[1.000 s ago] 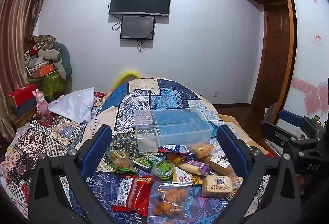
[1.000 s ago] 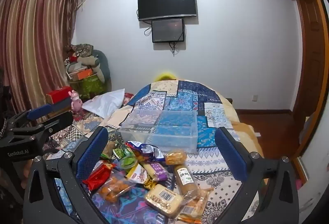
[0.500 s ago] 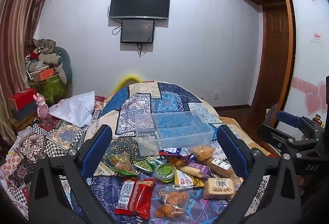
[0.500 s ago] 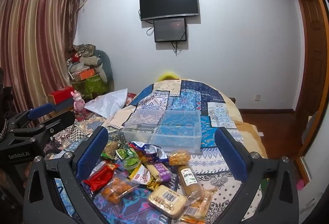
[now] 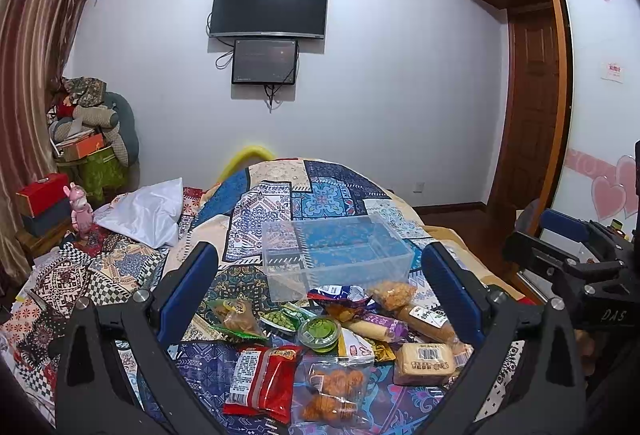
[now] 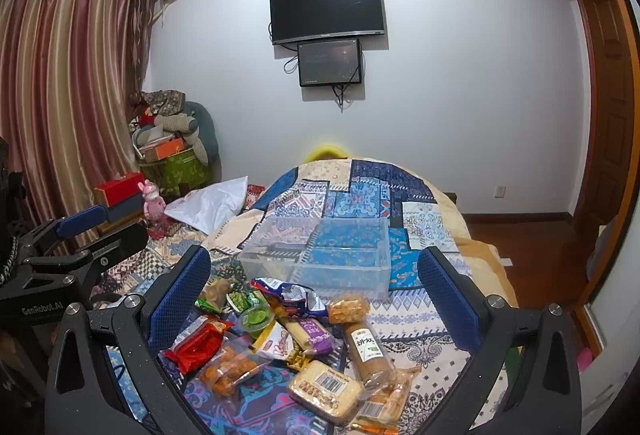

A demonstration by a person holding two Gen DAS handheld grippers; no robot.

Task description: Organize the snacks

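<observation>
Both grippers spread wide, empty. Lower squarely onto one packet, lower centre; clear bin waits behind.

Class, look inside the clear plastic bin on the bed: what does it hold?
The clear plastic bin holds no snacks; only the patterned quilt shows through. Nothing covers it.

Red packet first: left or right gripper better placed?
Left, probably. The red packet lies near the left gripper, close to its left finger. For the right gripper it sits at the far-left edge. Both are open and empty.
</observation>
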